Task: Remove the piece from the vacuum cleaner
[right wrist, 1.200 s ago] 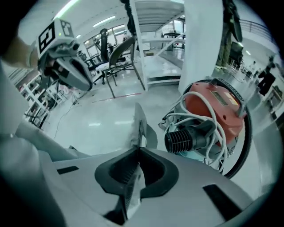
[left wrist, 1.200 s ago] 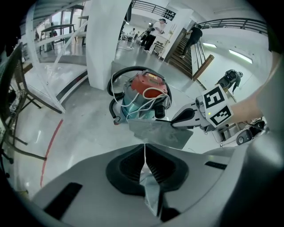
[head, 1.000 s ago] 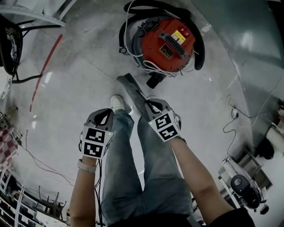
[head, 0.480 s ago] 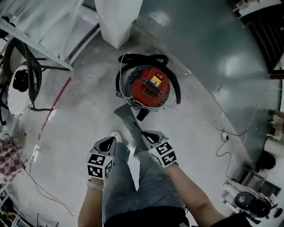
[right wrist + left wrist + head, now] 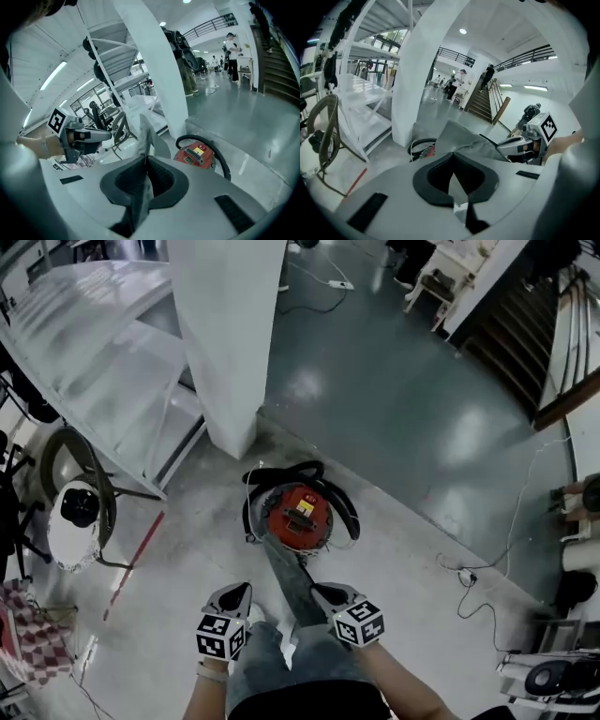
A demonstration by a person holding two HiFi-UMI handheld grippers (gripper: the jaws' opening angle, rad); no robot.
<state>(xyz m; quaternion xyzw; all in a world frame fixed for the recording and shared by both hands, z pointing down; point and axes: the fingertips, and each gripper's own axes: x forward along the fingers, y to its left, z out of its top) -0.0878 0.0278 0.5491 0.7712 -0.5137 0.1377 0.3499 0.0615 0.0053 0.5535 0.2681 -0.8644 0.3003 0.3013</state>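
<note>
Right gripper [image 5: 321,592]: fingers [image 5: 164,178] clenched on the near end of the long flat grey strip-shaped piece [image 5: 286,570]. The strip sits edge-on between the pads in the right gripper view.

Piece long axis: runs straight out ahead of the right fingers, far end pointing away and slightly toward the left gripper's side. In the head view that end overlaps the near rim of the round red vacuum cleaner [image 5: 298,514]. Can't tell whether it touches.

Vacuum is on the floor, well ahead of both sets of fingers, with a black hose [image 5: 221,161] looped around it. White square pillar [image 5: 230,343] beyond it.

Left gripper [image 5: 238,590]: fingers [image 5: 436,176] closed tip to tip with nothing between them. It is beside the right gripper, apart from the piece.
</note>
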